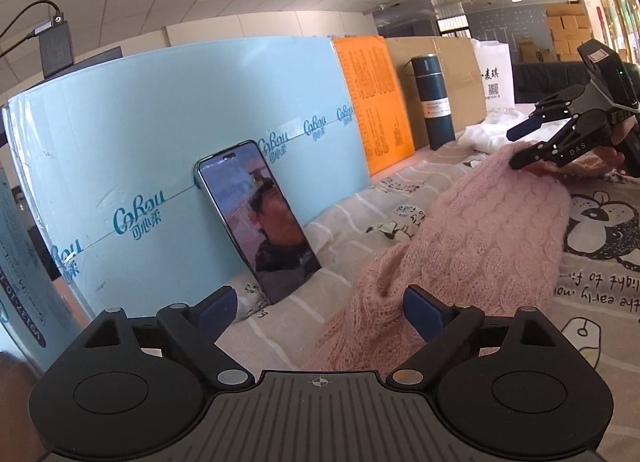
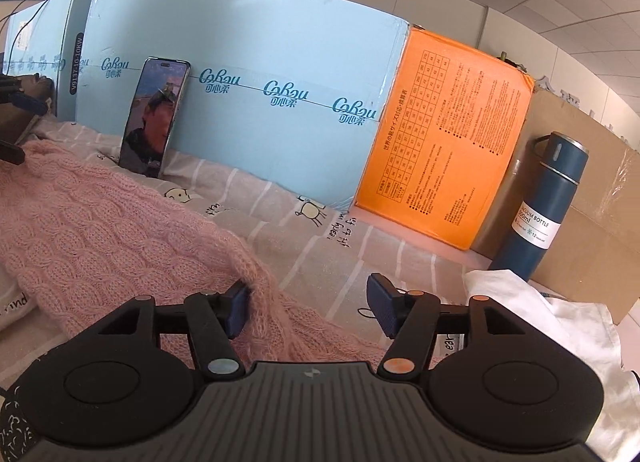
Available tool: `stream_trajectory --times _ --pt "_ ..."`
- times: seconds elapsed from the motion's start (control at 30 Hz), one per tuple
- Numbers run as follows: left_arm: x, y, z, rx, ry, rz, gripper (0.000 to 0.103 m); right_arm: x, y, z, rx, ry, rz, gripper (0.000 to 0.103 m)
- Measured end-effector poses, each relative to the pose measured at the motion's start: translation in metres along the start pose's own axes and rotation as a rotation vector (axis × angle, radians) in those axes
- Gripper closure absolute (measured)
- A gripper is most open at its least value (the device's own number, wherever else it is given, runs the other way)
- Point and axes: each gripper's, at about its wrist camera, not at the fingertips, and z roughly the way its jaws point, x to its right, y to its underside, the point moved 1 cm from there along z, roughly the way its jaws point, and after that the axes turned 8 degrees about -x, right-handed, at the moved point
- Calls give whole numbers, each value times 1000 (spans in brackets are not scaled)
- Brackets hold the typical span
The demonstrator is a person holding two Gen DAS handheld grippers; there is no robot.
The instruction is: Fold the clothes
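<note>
Left hand-held gripper (image 1: 320, 308) spread over pink sweater (image 1: 472, 246); right hand-held gripper (image 2: 308, 308) also apart, sweater edge partly hidden beneath

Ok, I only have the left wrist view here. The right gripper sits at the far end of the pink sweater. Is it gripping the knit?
Observer: No. In the right wrist view the right gripper is open. The sweater edge lies by one pad and is not pinched.
Operator: And the bottle label? I can't read it from my side.
Observer: The bottle has a white label that reads VACUUM BOTTLE 500ml.
</note>
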Motion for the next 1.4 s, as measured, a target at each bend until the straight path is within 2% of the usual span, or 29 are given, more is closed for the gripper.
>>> stream_trajectory --times 0.17,0.27,0.53,0.6,0.67,0.73,0.87,0.93,0.97,1.0,1.07,1.17,1.4 --pt "15 1 24 -79 -88 109 10 8 16 -32 35 101 61 31" --pt "14 4 27 -88 -106 74 7 12 36 -53 18 145 100 27" --pt "22 -1 8 -49 -183 57 7 31 83 -79 -78 263 260 27" --pt "28 2 -4 -38 -187 56 7 32 87 -89 -54 244 283 27" --pt "32 6 -16 -31 -175 43 7 24 88 -99 -34 182 289 26" --pt "34 9 -28 -27 -144 21 7 8 90 -98 -76 155 244 25" --pt "35 17 -43 -31 -65 -80 7 -14 94 -77 -179 178 112 28" --pt "37 23 -48 -30 -49 -120 7 -5 92 -72 -179 185 138 42" --pt "38 25 -49 -31 -46 -133 7 0 90 -68 -184 219 148 58" --pt "39 27 -51 -33 -43 -146 7 6 89 -66 -183 241 165 67" --pt "40 29 -53 -32 -49 -156 7 19 85 -65 -158 251 217 80" --pt "38 31 -53 -36 -53 -176 7 40 71 -64 -93 219 303 91" --pt "39 36 -48 -56 -38 -175 7 66 32 -28 -156 229 310 94"
